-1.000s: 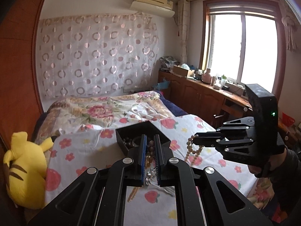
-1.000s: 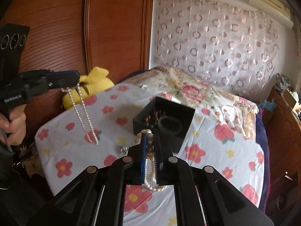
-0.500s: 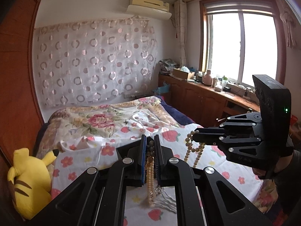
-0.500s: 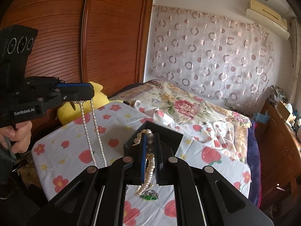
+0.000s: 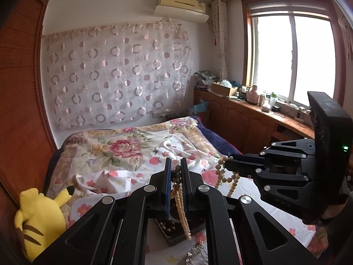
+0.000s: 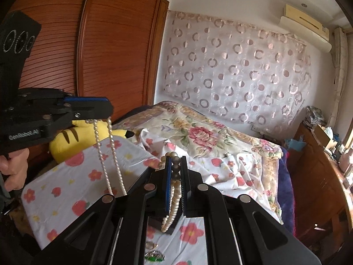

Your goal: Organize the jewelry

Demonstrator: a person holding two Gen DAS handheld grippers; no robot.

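My left gripper (image 5: 175,172) is shut on a long pearl necklace (image 5: 182,209) that hangs down over the black jewelry box (image 5: 174,231). The same necklace (image 6: 110,154) hangs from the left gripper (image 6: 103,110) in the right wrist view. My right gripper (image 6: 175,165) is shut on a strand of larger cream beads (image 6: 172,207), whose loop dangles below the fingers. In the left wrist view the right gripper (image 5: 229,163) holds these beads (image 5: 227,178) high above the flowered cloth. The box is mostly hidden behind my fingers.
A board covered with flowered cloth (image 6: 66,190) lies across the bed (image 5: 132,145). A yellow plush toy (image 5: 42,218) sits at the left. Loose jewelry (image 6: 154,255) lies on the cloth near the box. A wooden wardrobe (image 6: 99,44) and a cabinet counter (image 5: 253,119) flank the bed.
Both grippers have risen, lifting their bead strands higher above the cloth. The box has dropped low in both views.
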